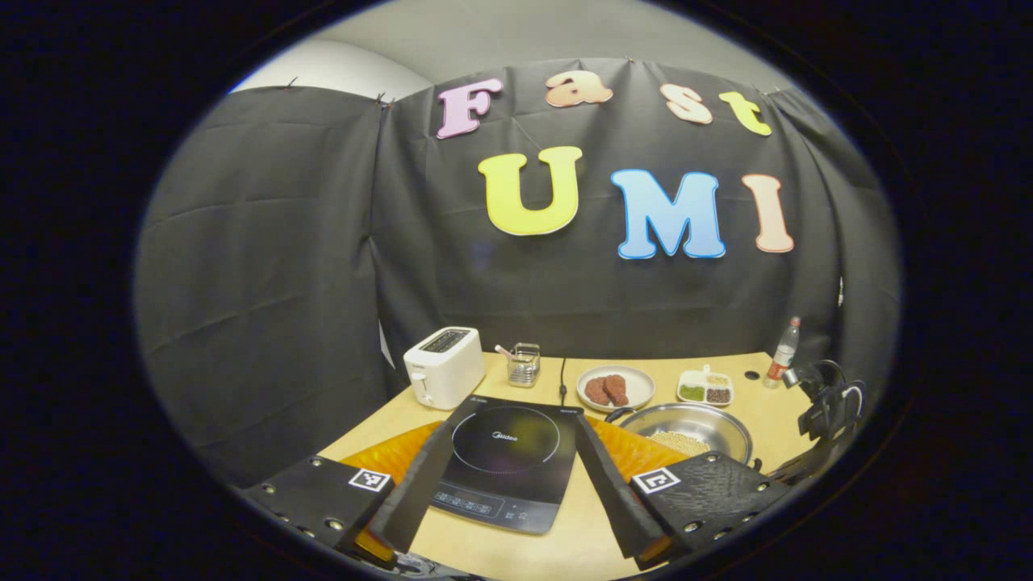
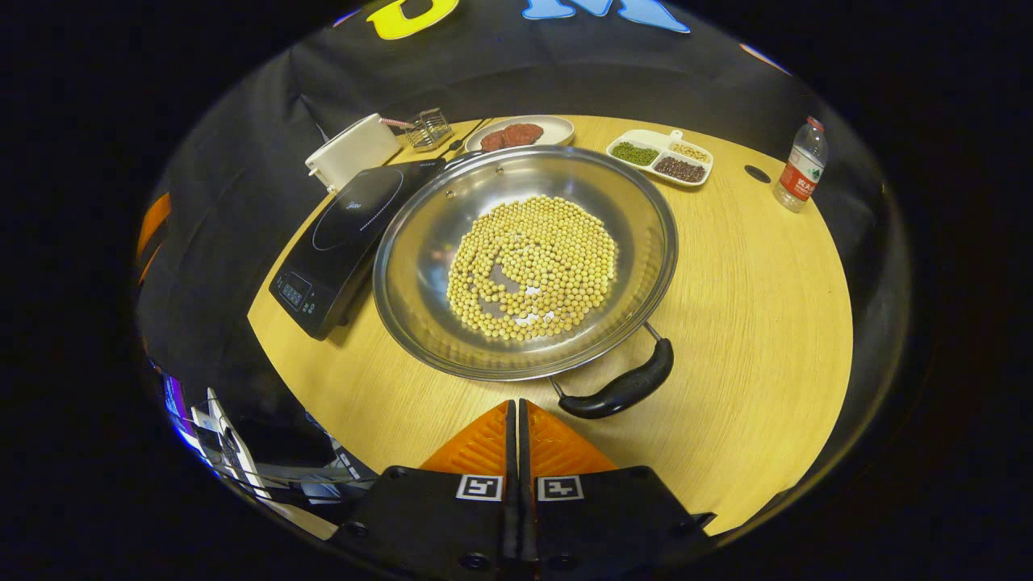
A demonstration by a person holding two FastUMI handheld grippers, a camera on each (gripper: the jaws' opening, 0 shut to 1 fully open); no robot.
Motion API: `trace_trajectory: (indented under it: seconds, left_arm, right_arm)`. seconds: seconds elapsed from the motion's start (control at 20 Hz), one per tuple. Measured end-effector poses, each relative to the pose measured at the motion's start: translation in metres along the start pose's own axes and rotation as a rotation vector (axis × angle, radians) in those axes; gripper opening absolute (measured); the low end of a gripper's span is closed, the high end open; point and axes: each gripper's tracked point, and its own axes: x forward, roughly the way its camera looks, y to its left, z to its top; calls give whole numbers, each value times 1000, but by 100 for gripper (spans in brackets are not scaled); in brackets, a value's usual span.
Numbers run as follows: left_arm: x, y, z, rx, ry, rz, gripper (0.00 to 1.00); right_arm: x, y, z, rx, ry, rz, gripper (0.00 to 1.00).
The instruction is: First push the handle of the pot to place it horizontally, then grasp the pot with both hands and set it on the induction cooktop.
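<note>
While the left gripper [image 1: 504, 472] jaws spread, right gripper [image 2: 516, 428] jaws press together near the pot handle [image 2: 621, 390].

Left gripper view: pot [image 1: 686, 428] partly hidden behind the left gripper's [image 1: 500, 476] right finger, only far rim + some beans show; near handle hidden. Cooktop [image 1: 504, 464] side edges covered by both fingers; control panel marks too small to tell. Other gripper [image 1: 823, 403] at right edge, dark, cut off, jaw state can't tell. Contents of small wire holder [image 1: 524, 365] too small to ID.

Right gripper view: pot's far handle [image 2: 460, 157] barely visible behind rim. Toaster [image 2: 353, 151] + holder [image 2: 428, 129] squeezed at the fisheye edge. Bottle [image 2: 799, 165] label unreadable. Clutter [image 2: 218, 436] at lower left, blurred, cut off, can't ID
</note>
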Motion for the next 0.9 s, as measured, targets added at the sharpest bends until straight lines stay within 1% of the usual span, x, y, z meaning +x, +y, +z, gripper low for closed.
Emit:
trace_trajectory:
  seconds: [0.15, 0.3, 0.35, 0.4, 0.45, 0.5, 0.55, 0.85, 0.9]
  left_arm:
    - [-3, -9, -3, 12, 14, 2, 92]
    - [-2, -16, -7, 10, 26, 6, 92]
    - [-2, -16, -8, 13, 29, 11, 92]
    - [0, -16, -7, 24, 30, 23, 89]
    - [1, -18, -6, 32, 26, 25, 89]
    - [3, -23, -4, 34, 25, 20, 93]
    - [5, -26, -5, 31, 24, 14, 89]
    - [16, -42, -6, 6, 27, 5, 92]
    - [17, -43, -7, 2, 28, 6, 96]
  right_arm:
    - [6, -6, 1, -5, 14, -8, 2]
    - [8, -8, 4, -10, 3, 18, 2]
    - [8, -11, 5, -20, 2, 14, 2]
    - [8, -15, 3, -29, 4, 7, 2]
    - [8, -19, 4, -31, 4, 1, 2]
    - [9, -22, 6, -26, 3, -3, 2]
    - [7, -26, 7, -22, 3, -7, 2]
    - [8, -55, 17, -2, 4, -49, 2]
    - [7, -61, 18, 1, 3, -57, 2]
